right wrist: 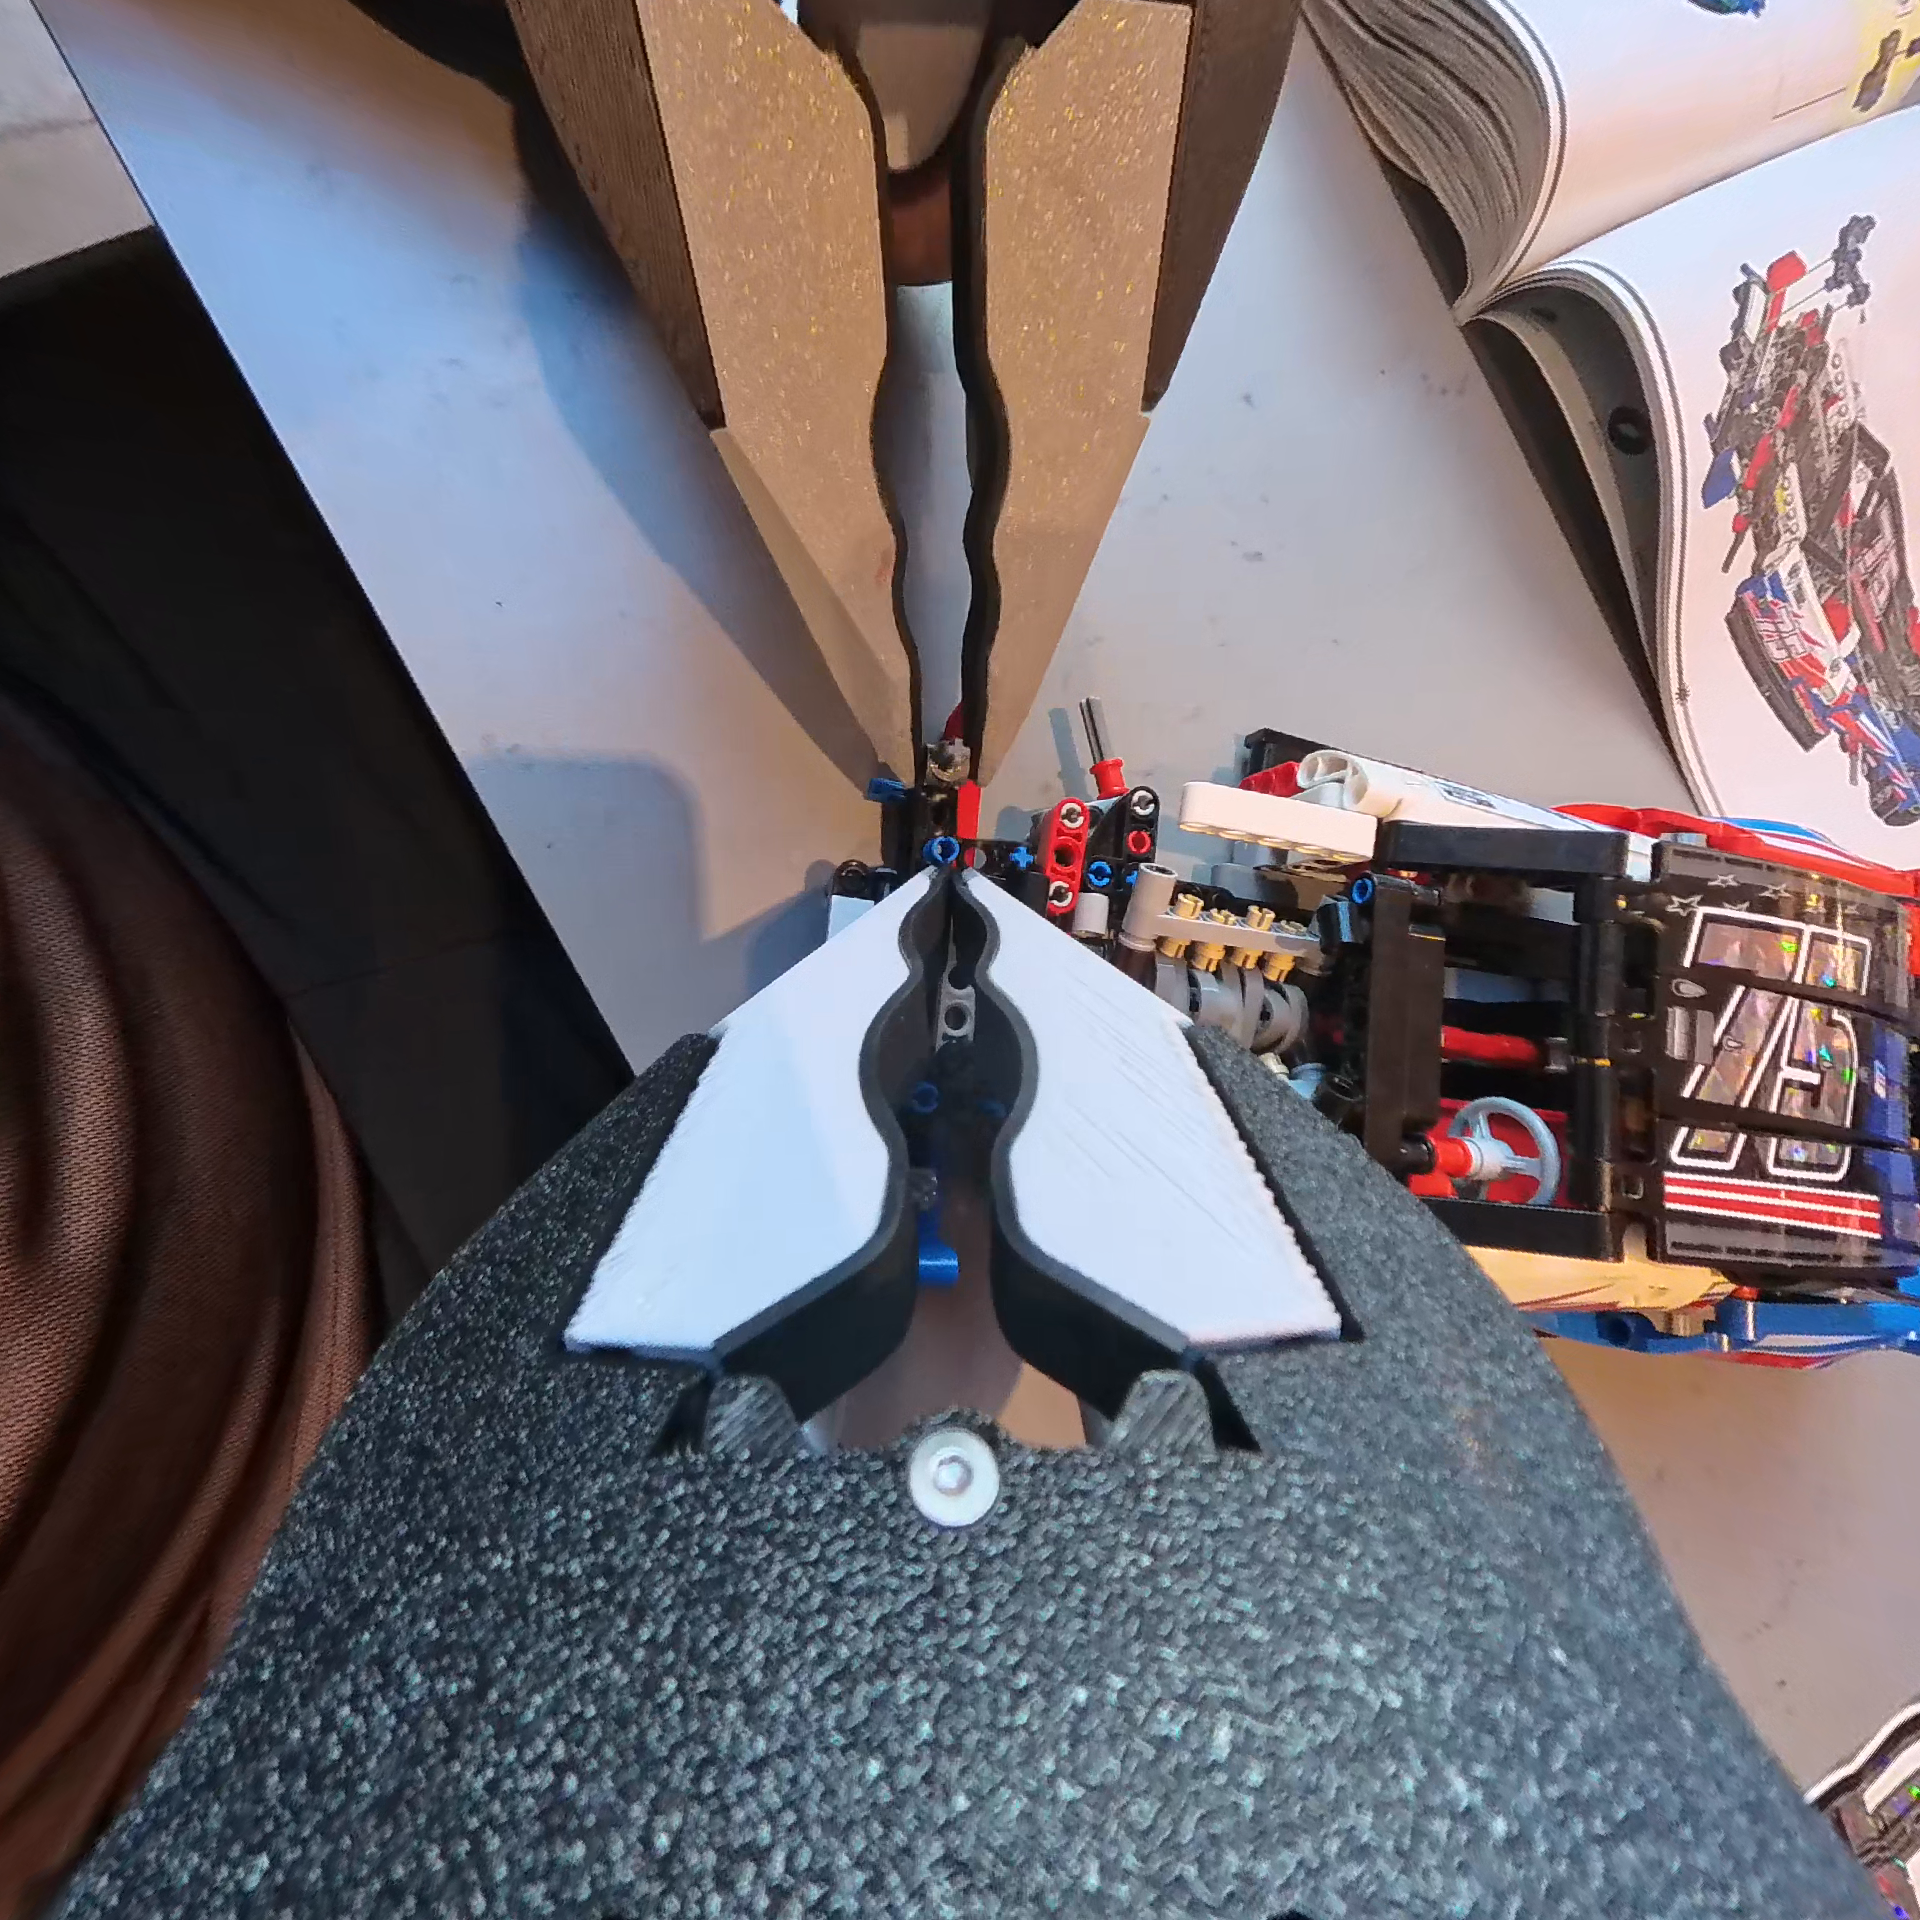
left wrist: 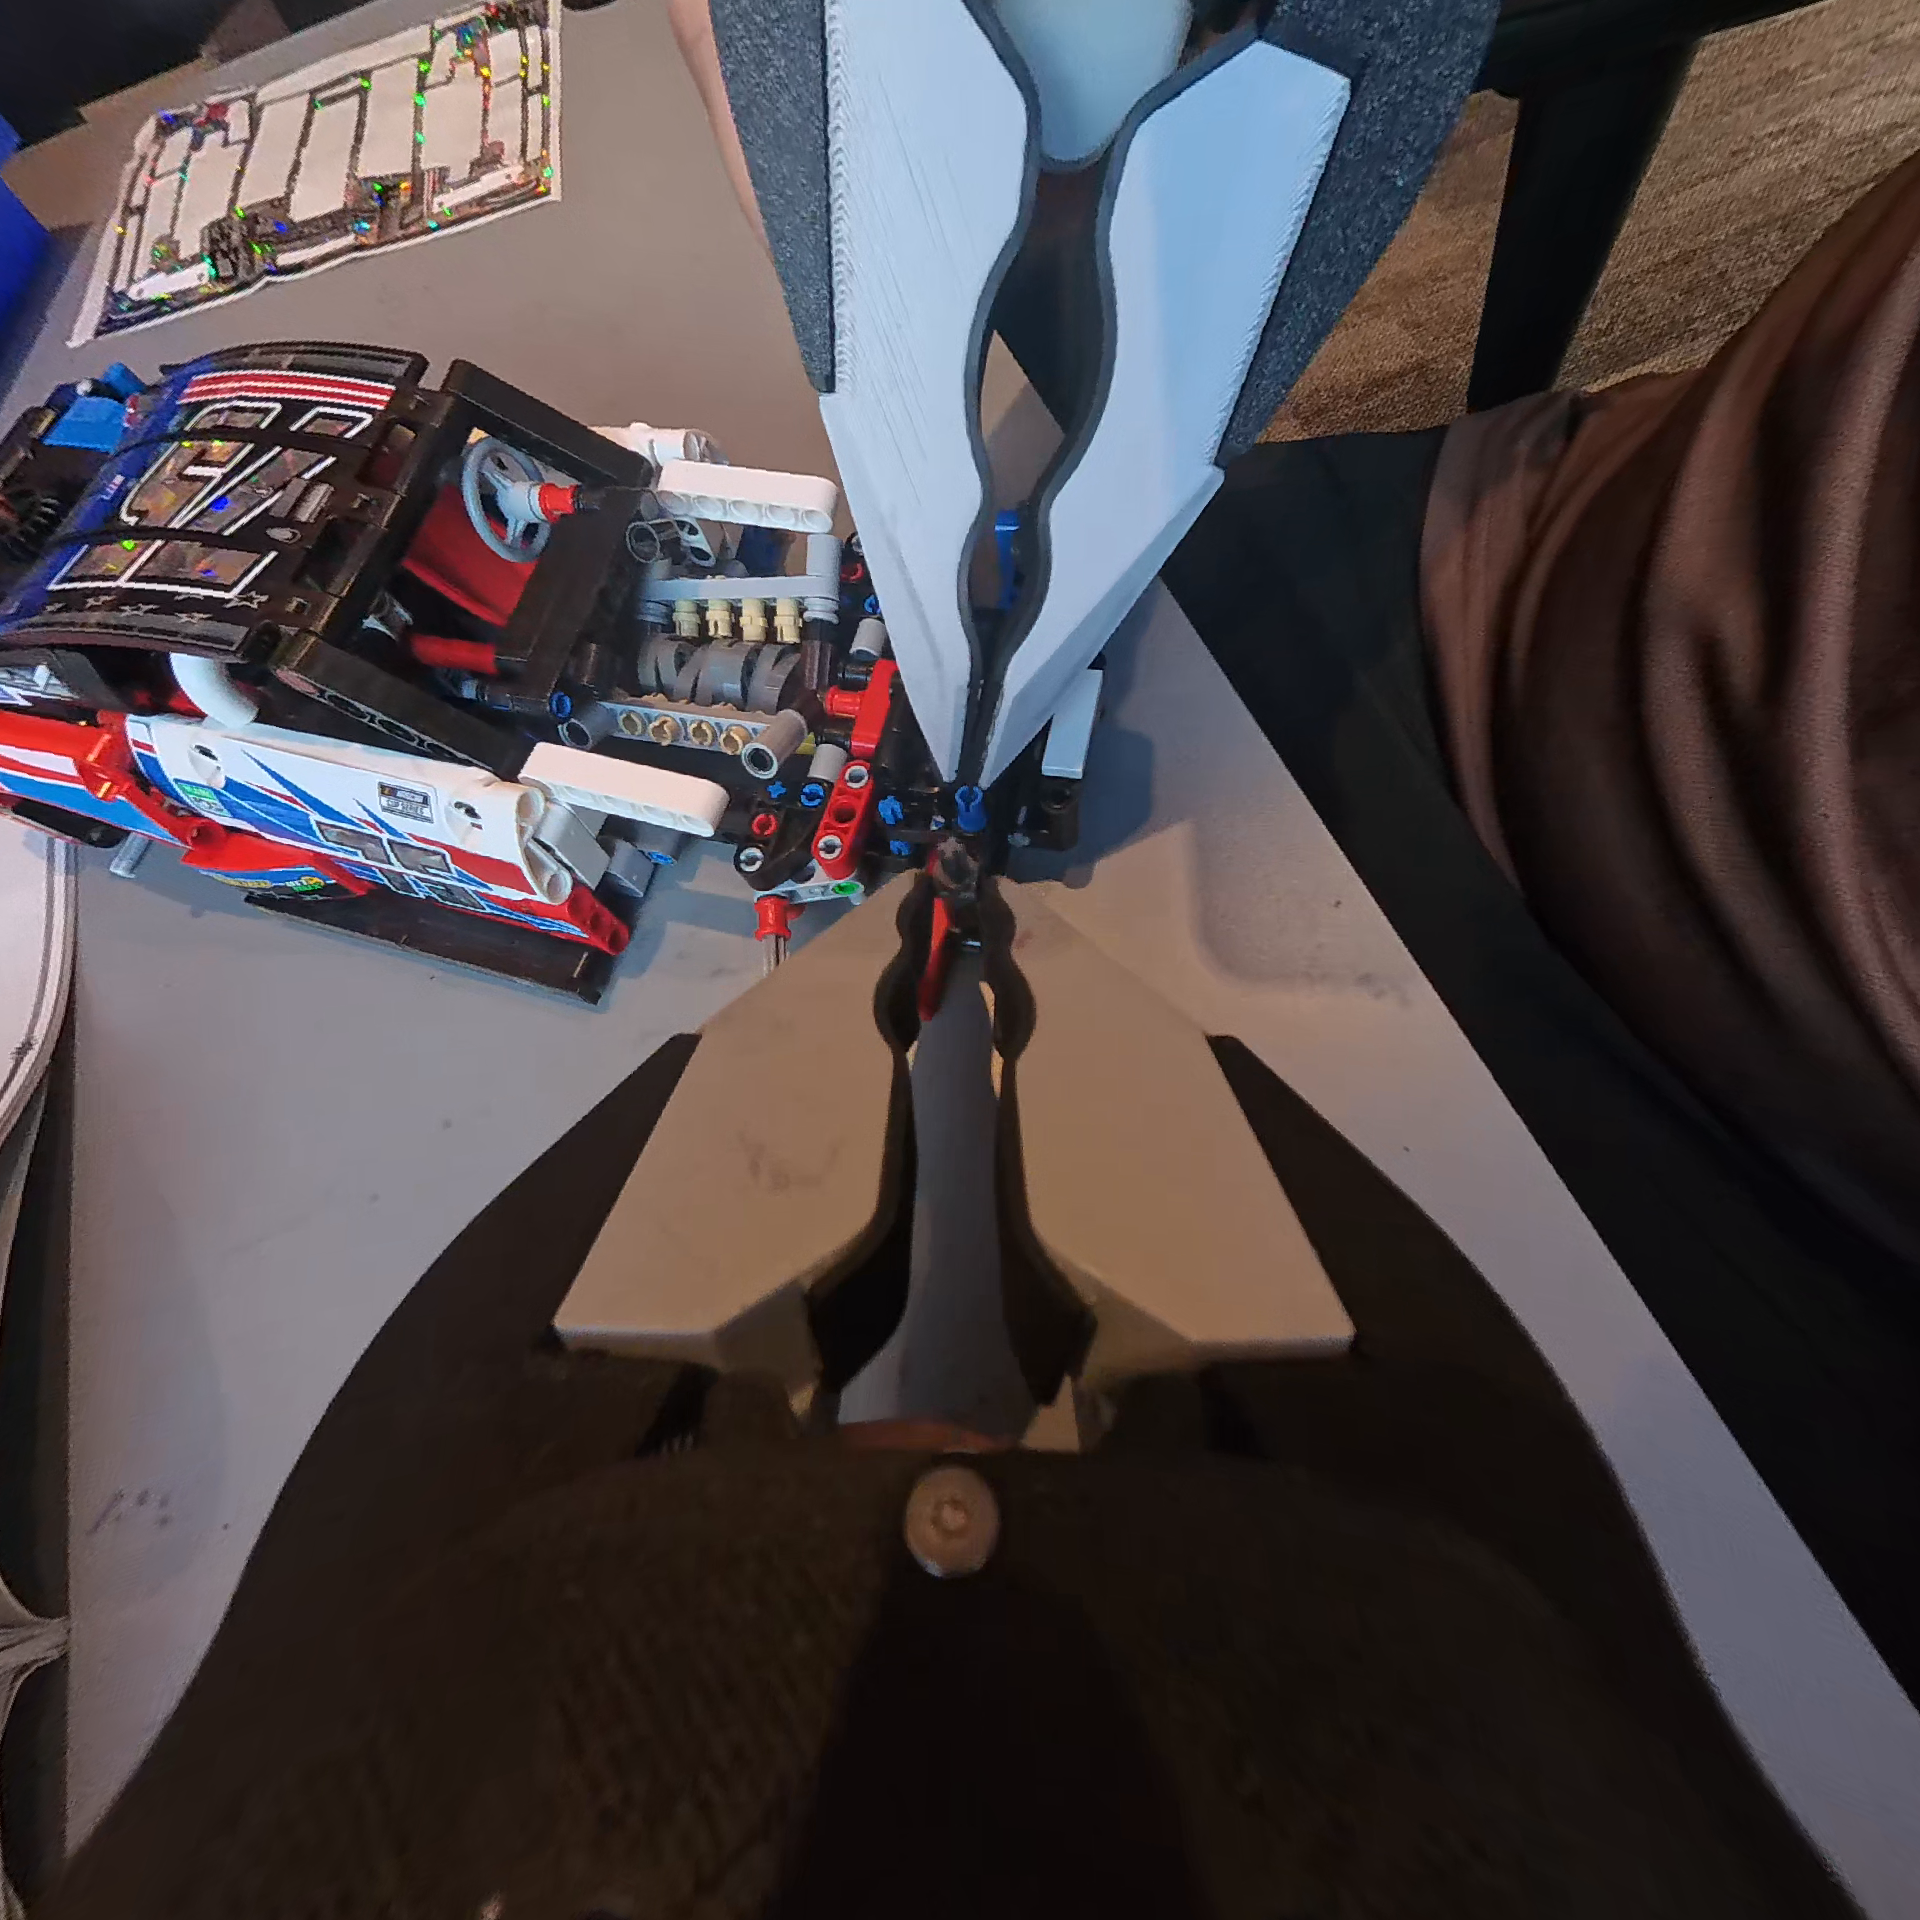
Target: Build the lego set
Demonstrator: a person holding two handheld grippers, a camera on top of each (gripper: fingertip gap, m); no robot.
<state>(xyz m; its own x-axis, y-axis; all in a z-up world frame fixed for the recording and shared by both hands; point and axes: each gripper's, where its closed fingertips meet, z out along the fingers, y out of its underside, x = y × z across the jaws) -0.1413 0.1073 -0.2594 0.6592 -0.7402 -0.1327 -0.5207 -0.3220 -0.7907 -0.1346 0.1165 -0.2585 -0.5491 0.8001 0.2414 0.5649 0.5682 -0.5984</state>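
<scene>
Bright, even light, strong fisheye bend at the edges
Soft shadows fall on the table (left wrist: 312, 1143); centre sharp, corners blurred

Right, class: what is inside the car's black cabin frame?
Inside the cabin frame: a grey steering wheel and a red seat. The floor beneath is covered by the seat and frame bars.

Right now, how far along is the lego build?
Mostly built: the race car has its stickered roof, side panels, steering wheel and engine block in place. In hand: the left gripper pinches a small red-and-dark piece at the car's open front frame, while the right gripper is closed on that frame. Left: the front end, still bare pins and beams; the instruction booklet lies open.
</scene>
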